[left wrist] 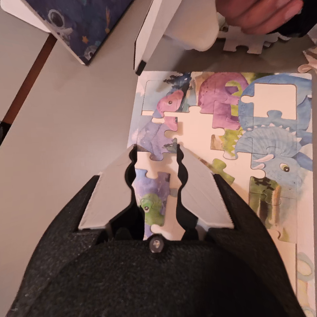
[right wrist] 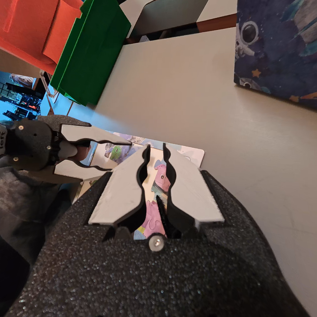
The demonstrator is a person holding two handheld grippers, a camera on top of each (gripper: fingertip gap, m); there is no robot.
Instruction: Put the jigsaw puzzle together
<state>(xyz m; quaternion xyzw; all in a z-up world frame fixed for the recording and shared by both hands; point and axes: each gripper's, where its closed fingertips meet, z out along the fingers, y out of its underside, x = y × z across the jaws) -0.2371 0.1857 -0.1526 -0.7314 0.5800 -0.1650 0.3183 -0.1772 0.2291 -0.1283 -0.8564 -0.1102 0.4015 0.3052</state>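
Observation:
The dinosaur puzzle board (left wrist: 193, 135) lies on the table, partly filled, with bare slots in the middle and at the upper right (left wrist: 274, 99). A piece with a green dinosaur (left wrist: 152, 202) lies in the board's lower left with white gaps above and to its right. My left gripper (left wrist: 157, 146) is open and empty, its fingers straddling that piece from above. My right gripper (right wrist: 156, 145) is slightly open and empty over the pink dinosaur part (right wrist: 161, 176) of the board. It also shows in the left wrist view (left wrist: 151, 34), held by a hand (left wrist: 257, 15). The left gripper (right wrist: 121, 156) shows open in the right wrist view.
Loose pieces lie face down (left wrist: 240, 41) beyond the board's far edge. A dark blue box with a space pattern (left wrist: 82, 25) stands on the grey table (left wrist: 77, 120) beside the board. A green bin (right wrist: 89, 51) and an orange bin (right wrist: 30, 30) stand past the table's edge. My right fingertips sit around 8 cm from my left ones.

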